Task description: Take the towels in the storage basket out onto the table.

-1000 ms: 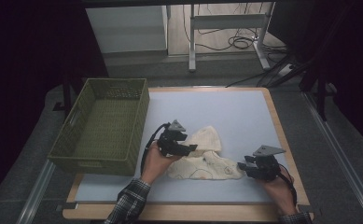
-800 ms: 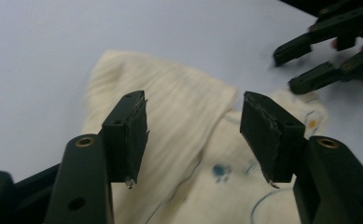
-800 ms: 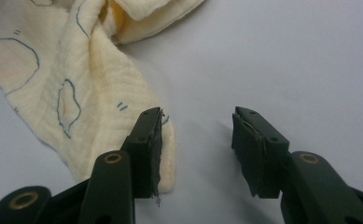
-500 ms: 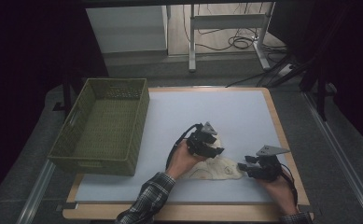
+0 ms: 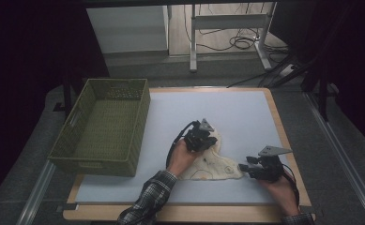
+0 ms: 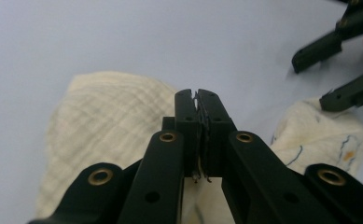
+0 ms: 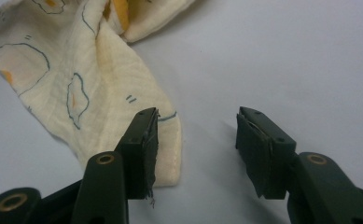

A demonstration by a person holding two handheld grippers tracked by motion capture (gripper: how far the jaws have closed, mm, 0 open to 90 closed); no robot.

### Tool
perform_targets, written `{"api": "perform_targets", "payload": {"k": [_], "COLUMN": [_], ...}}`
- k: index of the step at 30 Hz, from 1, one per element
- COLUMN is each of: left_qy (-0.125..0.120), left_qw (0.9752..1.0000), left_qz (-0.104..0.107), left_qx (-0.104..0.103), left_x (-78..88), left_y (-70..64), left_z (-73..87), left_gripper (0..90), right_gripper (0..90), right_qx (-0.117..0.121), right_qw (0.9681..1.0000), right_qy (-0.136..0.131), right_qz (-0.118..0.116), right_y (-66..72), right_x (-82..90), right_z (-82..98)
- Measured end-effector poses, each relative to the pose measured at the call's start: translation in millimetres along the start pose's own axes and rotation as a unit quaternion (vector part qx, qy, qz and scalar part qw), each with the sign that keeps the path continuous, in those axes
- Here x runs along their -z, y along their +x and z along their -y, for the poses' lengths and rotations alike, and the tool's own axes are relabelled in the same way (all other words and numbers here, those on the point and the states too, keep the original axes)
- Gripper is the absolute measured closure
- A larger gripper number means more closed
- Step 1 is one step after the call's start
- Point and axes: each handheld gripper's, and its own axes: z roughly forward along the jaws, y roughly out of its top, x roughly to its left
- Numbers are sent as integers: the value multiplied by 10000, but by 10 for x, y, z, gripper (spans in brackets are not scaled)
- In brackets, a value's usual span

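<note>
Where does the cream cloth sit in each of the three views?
High view: the cloth lies low and right of centre on the table, between the two grippers.
Left gripper view: it lies under and on both sides of the shut fingers.
Right gripper view: upper left, its corner under the left finger.
Shared landmark: the pale blue tabletop under the cloth in every view.

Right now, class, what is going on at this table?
A person works a cream printed cloth on the pale blue table with two hand-held grippers. The left gripper has just been closing and is shut over the cloth's far part; whether it pinches fabric is unclear. The right gripper is open at the cloth's near corner, which lies by one jaw. A green basket stands to the left.
</note>
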Motion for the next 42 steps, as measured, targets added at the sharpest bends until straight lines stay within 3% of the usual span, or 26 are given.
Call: {"api": "perform_targets", "payload": {"k": [3,7,12,17,21,24,27,28,29,31,35,42], "left_qy": [-222,-266,-241,-205,-238,-207,-194,-200,-205,-238,-384,-636], "left_qw": [9994,9990,9970,9939,9919,9911,9909,9907,9906,9904,9891,9846], "left_qz": [80,-241,-673,-982,-1087,-1151,-1159,-1164,-1170,-1180,-1233,-1448], "left_qx": [268,278,312,457,611,629,656,671,672,679,702,744], "left_x": [140,317,475,553,566,547,535,530,527,521,529,598], "left_y": [106,221,359,506,592,619,638,641,645,652,654,727], "left_z": [6,24,112,239,316,353,375,380,384,393,391,279], "left_gripper": [874,874,874,872,869,864,861,861,862,865,877,890], "right_gripper": [496,500,570,606,569,518,532,574,683,850,881,881], "right_qx": [-76,-94,-64,63,180,163,229,224,253,357,452,469], "right_qw": [10000,9999,9999,9999,9998,9997,9992,9991,9988,9986,9976,9957], "right_qy": [7,57,-99,-92,11,181,300,297,297,328,403,40], "right_qz": [-1,127,68,-32,14,84,164,213,301,231,337,804], "right_y": [0,-4,-4,41,104,119,149,164,186,216,224,-24], "right_x": [0,-5,-58,-276,-545,-754,-911,-921,-921,-918,-870,-462], "right_z": [-10,-62,-248,-518,-736,-805,-804,-810,-813,-810,-840,-1181]}}
